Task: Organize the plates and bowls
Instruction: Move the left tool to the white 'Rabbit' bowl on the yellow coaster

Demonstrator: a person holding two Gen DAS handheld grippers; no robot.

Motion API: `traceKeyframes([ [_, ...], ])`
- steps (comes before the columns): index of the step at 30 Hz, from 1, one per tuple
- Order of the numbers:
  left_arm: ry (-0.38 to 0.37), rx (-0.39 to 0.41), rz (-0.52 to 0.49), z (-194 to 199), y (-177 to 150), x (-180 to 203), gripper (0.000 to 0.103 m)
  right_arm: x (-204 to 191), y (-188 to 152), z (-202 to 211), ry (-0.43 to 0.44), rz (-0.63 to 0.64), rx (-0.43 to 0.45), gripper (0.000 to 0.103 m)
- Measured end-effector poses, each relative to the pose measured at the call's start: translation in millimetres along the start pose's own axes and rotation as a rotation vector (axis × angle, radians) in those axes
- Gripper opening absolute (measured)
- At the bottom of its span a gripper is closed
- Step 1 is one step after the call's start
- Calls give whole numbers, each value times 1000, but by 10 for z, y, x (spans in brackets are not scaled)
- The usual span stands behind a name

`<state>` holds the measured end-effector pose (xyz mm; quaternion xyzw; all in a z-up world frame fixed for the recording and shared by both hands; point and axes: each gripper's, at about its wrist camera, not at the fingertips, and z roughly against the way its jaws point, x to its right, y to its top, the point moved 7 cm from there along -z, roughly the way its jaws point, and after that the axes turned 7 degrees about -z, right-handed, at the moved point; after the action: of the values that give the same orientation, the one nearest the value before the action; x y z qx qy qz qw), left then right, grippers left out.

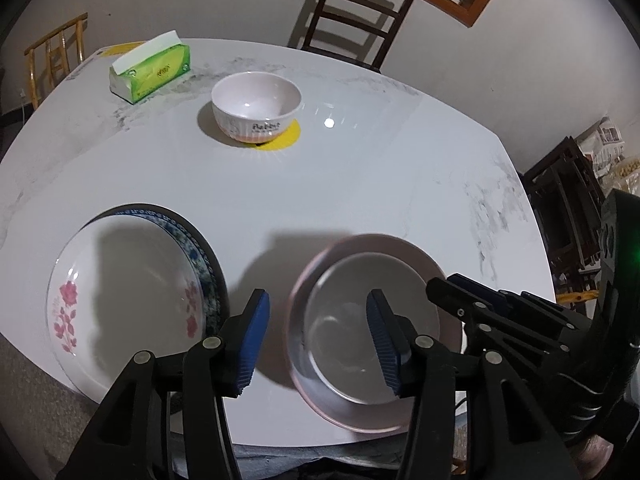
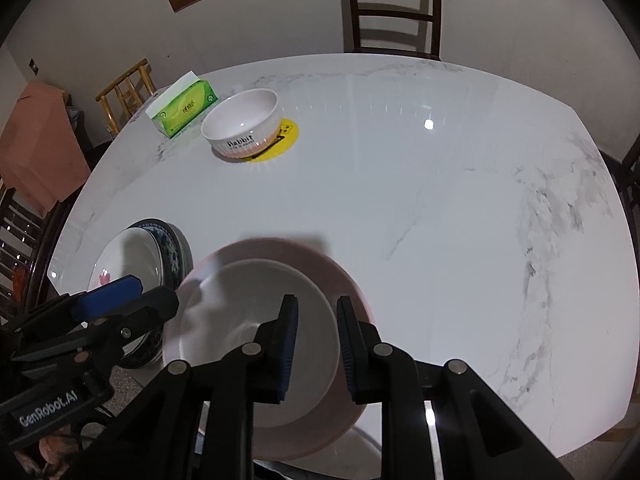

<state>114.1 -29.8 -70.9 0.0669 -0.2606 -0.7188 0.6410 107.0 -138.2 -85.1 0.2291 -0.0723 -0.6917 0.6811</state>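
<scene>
Pink and blurred, the pink dish (image 1: 340, 320) sits nearest you, between both tools. Its near edge reaches out past the near edge of the table (image 1: 360, 184), and it throws a shadow on the far side. Your right gripper (image 2: 318, 344) has its fingers drawn in to a narrow gap on the right side of that dish, pinching it: one blue pad lies over the pale well, the other over the pink rim. Your left gripper (image 1: 320, 340) has its fingers spread wide. The dish's left rim passes between them, but neither pad touches it.

Just to the left, also at the near edge, a floral plate (image 1: 120, 280) with pink roses lies on top of a blue-patterned plate (image 1: 200, 264), and a dark rim shows beneath both.

Farther back, well apart from the dishes, a white bowl (image 1: 256, 100) stands upright on a round yellow mat (image 1: 290, 136), partly covering it. Left of the bowl and a little farther off lies a green tissue pack (image 1: 152, 68). Beyond the far edge of the table a dark wooden chair (image 1: 356, 12) stands against the wall.
</scene>
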Motion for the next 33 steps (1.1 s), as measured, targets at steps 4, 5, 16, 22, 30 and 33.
traceKeyframes([
  [4,18,8,17,-1,36,-102,46,-27,53,-10,8,6,5,21],
  [5,25,8,20,-6,48,-122,46,-33,68,-18,8,8,5,21],
  [16,76,-1,70,-111,163,-417,46,-108,267,-148,17,32,2,21],
  [22,96,-17,107,-198,212,-597,46,-122,432,-274,31,48,-11,21],
  [30,127,-28,137,-286,341,-793,46,-94,583,-524,40,67,-70,21],
  [33,142,-28,151,-327,415,-887,46,-119,673,-594,40,93,-69,21],
])
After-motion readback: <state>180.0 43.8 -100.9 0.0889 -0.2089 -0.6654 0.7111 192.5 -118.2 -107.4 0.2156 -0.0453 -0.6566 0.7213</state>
